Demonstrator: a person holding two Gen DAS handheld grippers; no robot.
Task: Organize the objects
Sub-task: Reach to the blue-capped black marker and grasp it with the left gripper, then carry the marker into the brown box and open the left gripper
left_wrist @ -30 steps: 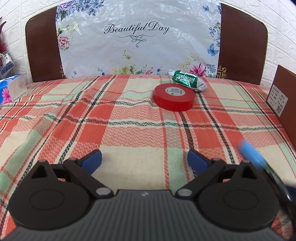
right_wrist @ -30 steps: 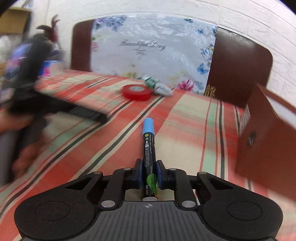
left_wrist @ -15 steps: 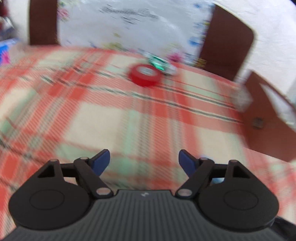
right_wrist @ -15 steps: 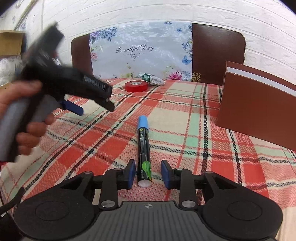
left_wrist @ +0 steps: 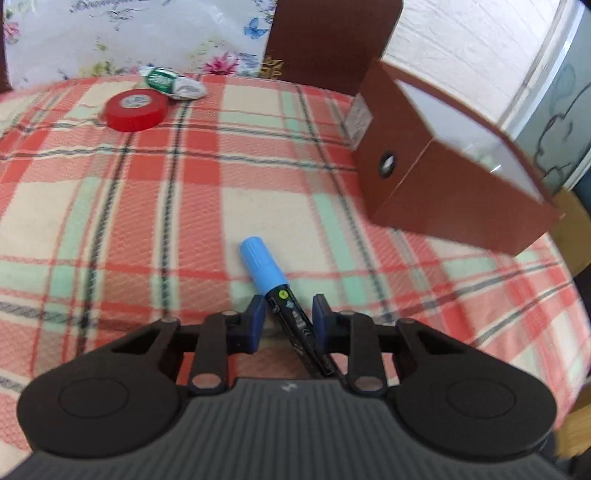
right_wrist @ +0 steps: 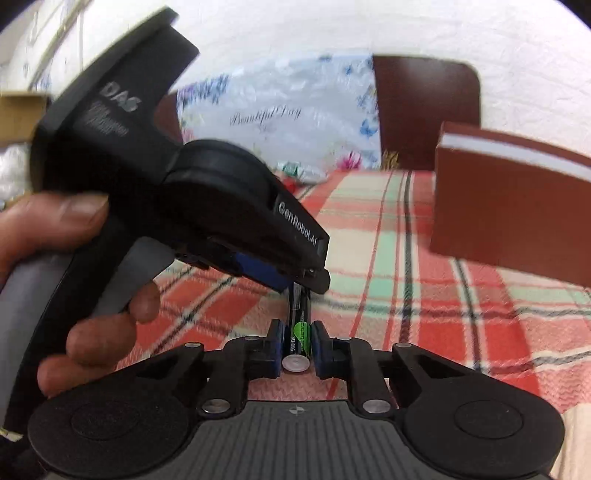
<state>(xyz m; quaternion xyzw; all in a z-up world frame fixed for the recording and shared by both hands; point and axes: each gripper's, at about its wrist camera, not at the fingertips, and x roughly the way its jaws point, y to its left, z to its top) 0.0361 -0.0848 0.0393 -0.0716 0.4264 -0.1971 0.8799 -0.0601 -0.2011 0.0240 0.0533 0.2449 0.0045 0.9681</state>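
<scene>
A black marker with a blue cap lies on the plaid tablecloth, slanting up to the left. My left gripper comes down over its barrel just behind the cap. Its jaws are closing, and the blue pads meet the slanted barrel on both sides. In the right wrist view my right gripper is closing on the marker's tail end, with its pads pressed against it. There the left gripper's blue finger covers the front of the marker, and a hand holds its grey grip.
A brown open-topped box stands to the right of the marker. At the far side of the table lie a red tape roll and a green and white packet. Behind them is a chair back draped with floral plastic.
The left gripper swung right from facing the tape to over the marker, and its wide jaws narrowed onto it. The right gripper loosened on the marker's tail, then closed again.
</scene>
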